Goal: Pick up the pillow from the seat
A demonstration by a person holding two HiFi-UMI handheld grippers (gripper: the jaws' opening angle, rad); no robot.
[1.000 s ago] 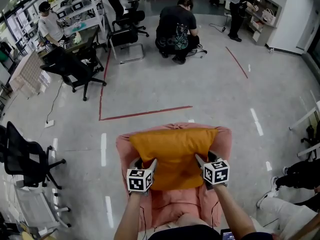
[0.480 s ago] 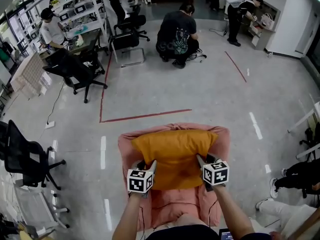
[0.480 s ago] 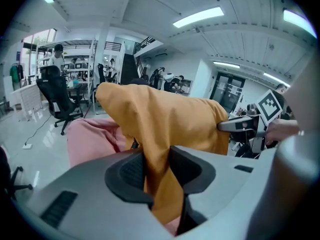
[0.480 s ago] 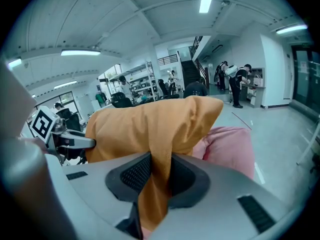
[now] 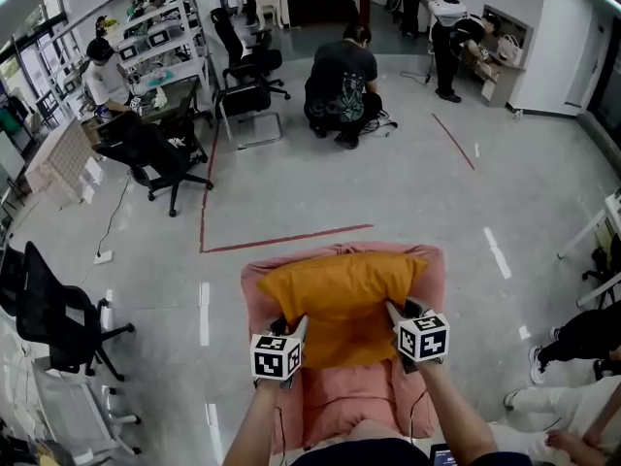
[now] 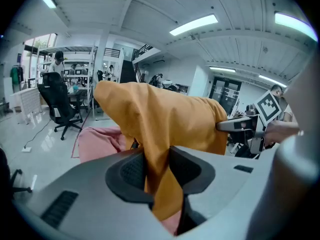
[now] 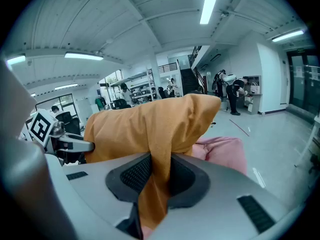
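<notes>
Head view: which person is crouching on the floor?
The person in the black T-shirt at top centre; the one at left is at a desk, the one at right stands.

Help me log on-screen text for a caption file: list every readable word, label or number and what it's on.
No words, numbers or brands are readable.
Cube on the left gripper: black-and-white square code, no letters.
Cube on the right gripper: the same.
Print on the crouching person's black shirt: too blurred.
</notes>
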